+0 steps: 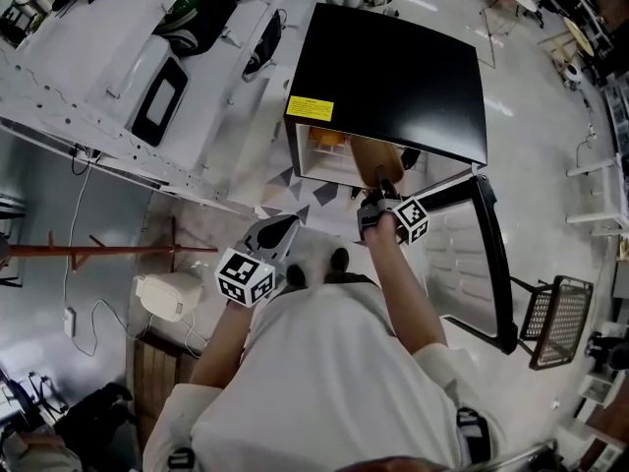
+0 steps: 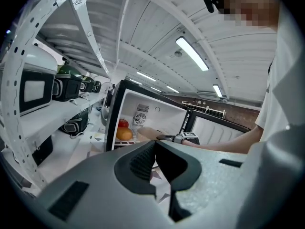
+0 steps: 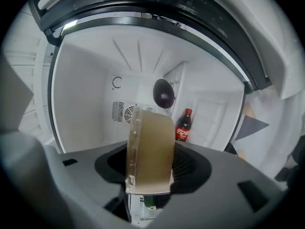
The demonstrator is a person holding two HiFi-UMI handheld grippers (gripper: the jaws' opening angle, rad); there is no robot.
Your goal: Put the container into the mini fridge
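Right gripper view is showing the right gripper (image 3: 150, 173) holding the brown container (image 3: 152, 142) at the mini fridge (image 3: 81, 109) mouth, not yet released; left gripper (image 2: 155, 159) is closed, empty.

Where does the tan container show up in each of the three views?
Head view: container at the mini fridge's open front, upper centre.
Left gripper view: container small, mid-frame, at its opening.
Right gripper view: container dead centre, clamped between the jaws.
Shared landmark: the mini fridge.
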